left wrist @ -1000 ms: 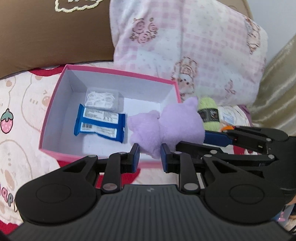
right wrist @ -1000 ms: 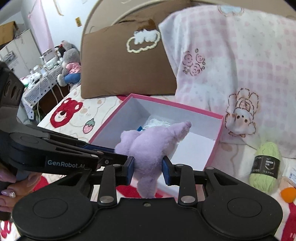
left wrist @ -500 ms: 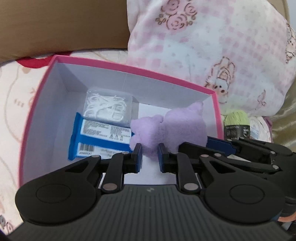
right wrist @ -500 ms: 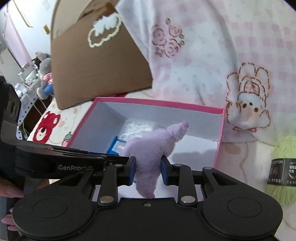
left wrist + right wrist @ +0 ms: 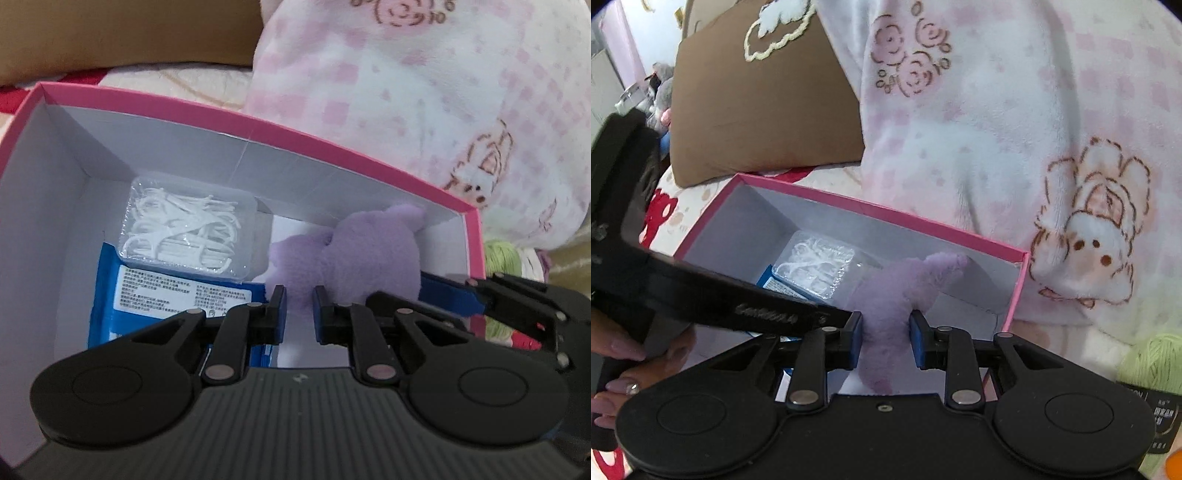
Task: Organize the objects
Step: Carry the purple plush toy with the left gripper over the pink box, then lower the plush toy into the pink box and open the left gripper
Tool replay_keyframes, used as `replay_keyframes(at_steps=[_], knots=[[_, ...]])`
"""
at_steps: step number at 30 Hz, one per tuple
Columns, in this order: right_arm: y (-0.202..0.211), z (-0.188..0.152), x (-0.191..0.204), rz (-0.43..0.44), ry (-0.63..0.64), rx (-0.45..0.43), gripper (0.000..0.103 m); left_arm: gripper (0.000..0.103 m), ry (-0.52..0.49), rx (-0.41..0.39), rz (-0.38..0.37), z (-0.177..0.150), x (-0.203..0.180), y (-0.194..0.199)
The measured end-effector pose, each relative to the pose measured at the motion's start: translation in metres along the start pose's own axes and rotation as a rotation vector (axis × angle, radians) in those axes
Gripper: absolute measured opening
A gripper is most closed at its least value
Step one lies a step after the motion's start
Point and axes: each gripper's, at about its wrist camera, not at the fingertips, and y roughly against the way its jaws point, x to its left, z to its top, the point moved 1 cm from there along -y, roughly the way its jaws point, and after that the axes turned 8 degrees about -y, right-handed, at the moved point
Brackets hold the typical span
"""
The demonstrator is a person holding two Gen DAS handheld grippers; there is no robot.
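The right gripper [image 5: 885, 334] is closing, its 2 pads pinching the purple plush toy [image 5: 897, 291]. The left gripper [image 5: 298, 312] is pressed nearly together, apparently nipping a plush edge. The toy hangs inside the pink box [image 5: 258, 123] at 3 o'clock of the floss-pick case [image 5: 184, 225]. Placing is in hand; next both must release together.

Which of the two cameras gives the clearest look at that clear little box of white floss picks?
The left wrist view: the box of floss picks lies unobstructed inside the pink box, each pick distinct. In the right wrist view it sits farther off, blurrier, partly cut off by the other gripper's body.
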Motion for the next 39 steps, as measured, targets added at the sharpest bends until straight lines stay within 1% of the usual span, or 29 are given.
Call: replay_keyframes(at_steps=[5,9,12,15,19,21,22,24,25,26,29,31,32,34,37,39], knots=[[-0.003,-0.007,0.015,-0.086,0.110,0.008,0.031,0.013,-0.021,-0.020,0.026,-0.004,-0.008,-0.004],[-0.005,-0.010,0.021,-0.112,0.119,0.015,0.028,0.013,-0.023,-0.036,0.047,-0.009,-0.009,-0.003],[-0.014,-0.016,0.034,-0.188,0.169,0.047,0.026,0.013,-0.010,-0.044,0.070,-0.011,-0.004,-0.003],[-0.025,-0.020,0.038,-0.201,0.143,0.083,0.026,0.013,-0.007,-0.068,0.075,-0.009,0.002,0.000],[-0.029,-0.015,0.034,-0.174,0.102,0.030,0.027,0.013,-0.009,-0.083,0.083,-0.010,0.008,0.003],[-0.029,-0.010,0.029,-0.156,0.070,0.016,0.034,0.013,-0.014,-0.085,0.095,-0.010,0.010,0.002],[-0.029,-0.008,0.026,-0.148,0.060,0.016,0.034,0.013,-0.015,-0.083,0.100,-0.010,0.011,0.002],[-0.029,-0.006,0.024,-0.126,0.065,0.029,0.038,0.013,-0.013,-0.078,0.098,-0.010,0.011,0.000],[-0.026,-0.007,0.026,-0.129,0.083,0.032,0.042,0.013,-0.017,-0.086,0.098,-0.010,0.011,0.000],[-0.024,-0.007,0.029,-0.140,0.104,0.027,0.048,0.013,-0.026,-0.097,0.101,-0.010,0.010,0.001],[-0.018,-0.013,0.038,-0.207,0.207,-0.006,0.051,0.013,-0.033,-0.109,0.107,-0.010,0.009,0.001],[-0.016,-0.016,0.041,-0.252,0.244,-0.031,0.048,0.013,-0.028,-0.099,0.105,-0.010,0.009,0.000],[-0.016,-0.018,0.040,-0.253,0.253,-0.029,0.031,0.013,-0.031,-0.098,0.106,-0.010,0.009,0.001],[-0.019,-0.022,0.038,-0.238,0.274,0.000,0.013,0.013,-0.045,-0.100,0.108,-0.011,0.007,0.004],[-0.020,-0.028,0.039,-0.194,0.301,0.036,0.013,0.013,-0.064,-0.097,0.116,-0.013,0.008,0.009],[-0.025,-0.030,0.041,-0.193,0.315,0.064,0.014,0.013,-0.069,-0.081,0.121,-0.014,0.005,0.008]])
